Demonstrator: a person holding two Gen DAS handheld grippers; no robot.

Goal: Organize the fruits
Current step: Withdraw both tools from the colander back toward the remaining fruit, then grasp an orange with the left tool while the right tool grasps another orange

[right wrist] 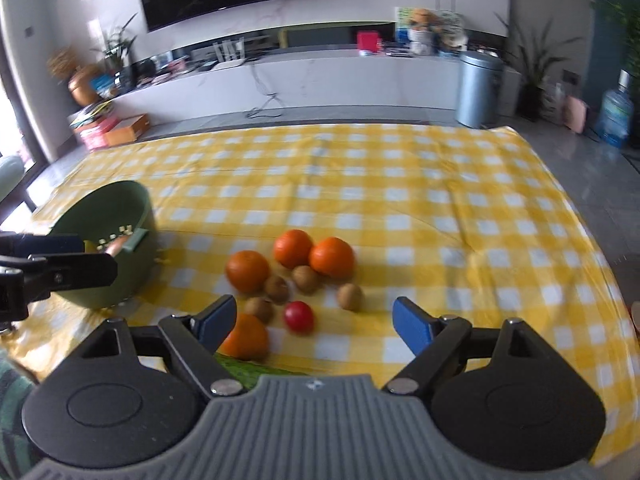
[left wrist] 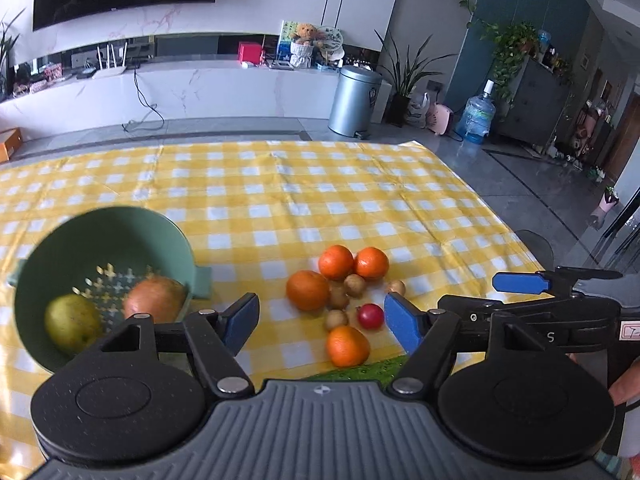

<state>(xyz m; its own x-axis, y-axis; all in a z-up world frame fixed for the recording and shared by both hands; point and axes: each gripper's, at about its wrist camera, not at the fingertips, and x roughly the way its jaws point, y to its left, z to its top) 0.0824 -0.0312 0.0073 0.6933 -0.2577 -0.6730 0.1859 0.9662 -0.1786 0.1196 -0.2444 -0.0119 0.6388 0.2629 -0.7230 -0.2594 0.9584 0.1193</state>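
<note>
A green colander bowl (left wrist: pixel 120 220) stands on the left of the yellow checked cloth (left wrist: pixel 280 184). It holds a yellow-green fruit (left wrist: pixel 72 322) and a brownish-orange fruit (left wrist: pixel 154 298). To its right lies a cluster of several oranges (left wrist: pixel 307 290), several small brown fruits (left wrist: pixel 355 285) and one small red fruit (left wrist: pixel 370 316). My left gripper (left wrist: pixel 322 320) hovers open over the near side of the cluster, nothing between its blue pads. My right gripper (right wrist: pixel 316 322) is also open and empty, above the red fruit (right wrist: pixel 299 316) and the nearest orange (right wrist: pixel 246 338). The bowl (right wrist: pixel 120 200) sits to its left.
A green patterned item (left wrist: pixel 360 372) lies at the near table edge. The cloth's far half is bare of objects. Beyond the table are a white TV bench, a metal bin (left wrist: pixel 354 100), plants and a water bottle (left wrist: pixel 476 116). A hand (left wrist: pixel 624 388) shows at the right.
</note>
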